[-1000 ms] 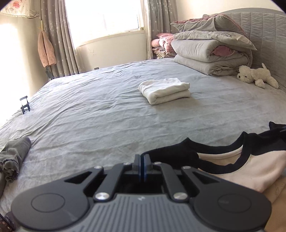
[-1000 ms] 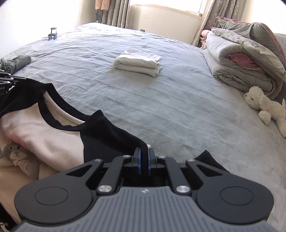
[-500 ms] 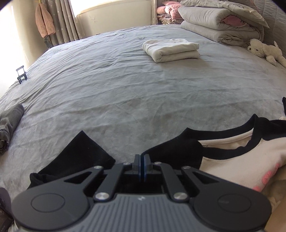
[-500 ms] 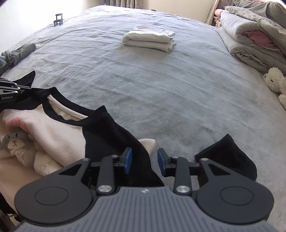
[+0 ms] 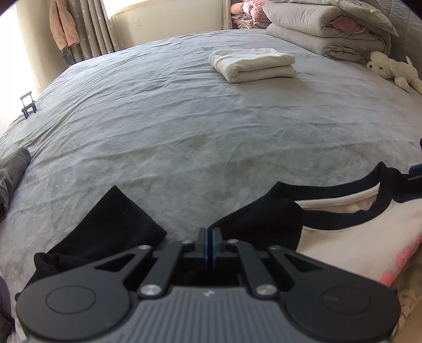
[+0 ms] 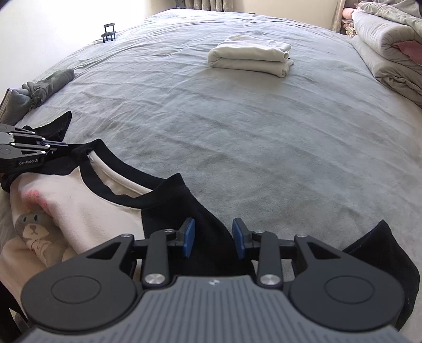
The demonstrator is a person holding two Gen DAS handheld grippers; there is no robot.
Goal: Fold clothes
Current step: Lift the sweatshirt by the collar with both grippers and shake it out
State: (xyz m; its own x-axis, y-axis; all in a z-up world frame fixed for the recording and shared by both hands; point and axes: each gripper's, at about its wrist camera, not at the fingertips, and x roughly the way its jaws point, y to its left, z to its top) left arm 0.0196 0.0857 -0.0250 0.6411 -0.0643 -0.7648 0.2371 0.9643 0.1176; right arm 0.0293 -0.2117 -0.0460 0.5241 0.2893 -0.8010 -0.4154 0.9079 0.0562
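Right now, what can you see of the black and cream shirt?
The shirt lies crumpled at the near edge of the grey bed: soft cream body, black sleeves and neckband, a bear print and pink marks. The left gripper pinches one black shoulder; the right gripper straddles the other, jaws closing.

Daylight pours in from my window (image 5: 163,23), blown out white (the left wall too). The bed (image 5: 184,132) is evenly lit and sharp; fisheye bends the edges, and corners go dark.
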